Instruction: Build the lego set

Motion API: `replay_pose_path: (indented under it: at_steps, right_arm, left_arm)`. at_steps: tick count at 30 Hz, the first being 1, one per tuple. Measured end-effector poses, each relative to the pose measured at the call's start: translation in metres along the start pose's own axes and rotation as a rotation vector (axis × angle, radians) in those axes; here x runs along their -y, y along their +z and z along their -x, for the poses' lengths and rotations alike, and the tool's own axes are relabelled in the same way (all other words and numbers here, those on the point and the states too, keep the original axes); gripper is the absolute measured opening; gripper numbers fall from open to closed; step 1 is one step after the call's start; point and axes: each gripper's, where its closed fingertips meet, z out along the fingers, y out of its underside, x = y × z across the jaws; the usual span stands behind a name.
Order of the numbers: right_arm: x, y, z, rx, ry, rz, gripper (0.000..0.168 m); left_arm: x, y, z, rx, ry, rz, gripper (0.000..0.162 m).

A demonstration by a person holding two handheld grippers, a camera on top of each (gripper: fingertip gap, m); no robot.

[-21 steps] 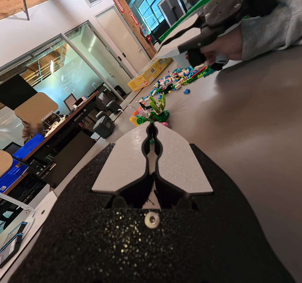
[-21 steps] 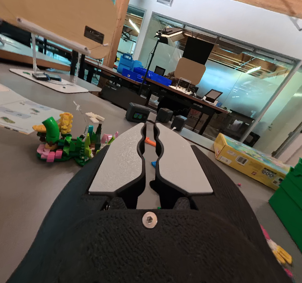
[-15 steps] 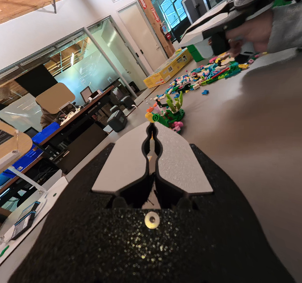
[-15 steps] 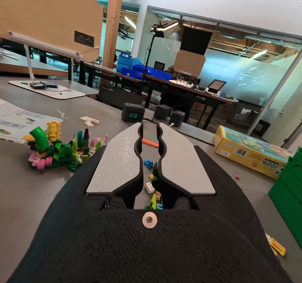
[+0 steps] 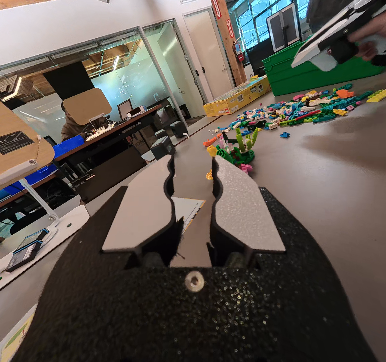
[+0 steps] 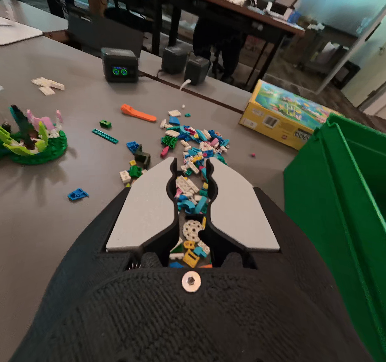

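Note:
A part-built plant model (image 5: 238, 151) on a round green base stands on the grey table, just ahead and right of my left gripper (image 5: 192, 161), which is open and empty. The model also shows at the left edge of the right wrist view (image 6: 31, 143). A heap of loose coloured pieces (image 6: 194, 164) lies under and ahead of my right gripper (image 6: 191, 161), which is open, empty and tilted down over it. The heap (image 5: 302, 109) and the right gripper (image 5: 325, 45), held above it, show at the far right of the left wrist view.
A green bin (image 6: 344, 205) stands close on the right. A yellow set box (image 6: 282, 118) lies behind the heap. An orange brick separator (image 6: 137, 113), a black power unit (image 6: 120, 66) and white pieces (image 6: 48, 84) lie farther back. An instruction booklet (image 5: 188, 210) lies under the left gripper. Some 35 cm of space lies between my two pairs of fingers.
Both grippers have opened. The right gripper has swung right and tipped down over the heap of loose pieces. The left gripper has drawn back a little from the model.

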Motion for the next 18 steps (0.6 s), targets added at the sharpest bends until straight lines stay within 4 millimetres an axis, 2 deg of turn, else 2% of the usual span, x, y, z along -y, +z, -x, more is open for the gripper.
replay_pose_path:
  at_steps: [2, 6, 11, 13, 18]
  right_arm:
    - [-0.011, -0.002, -0.007, 0.023, 0.024, 0.067, 0.025]
    - [-0.037, -0.005, -0.009, 0.088, -0.020, 0.213, 0.024]
    - [-0.048, -0.017, -0.012, 0.137, -0.134, 0.279, 0.021]
    - [-0.050, -0.028, -0.005, 0.214, -0.183, 0.296, 0.019]
    - [-0.063, -0.062, 0.027, 0.447, -0.378, 0.352, 0.015]
  left_arm:
    - [0.000, 0.000, -0.002, -0.006, 0.012, 0.004, 0.033]
    - [-0.001, 0.001, -0.004, -0.009, 0.031, 0.010, 0.033]
    - [-0.001, 0.002, -0.006, -0.011, 0.035, 0.011, 0.033]
    - [-0.001, 0.002, -0.007, -0.014, 0.041, 0.013, 0.032]
    - [-0.004, 0.003, -0.009, -0.010, 0.081, 0.036, 0.025]
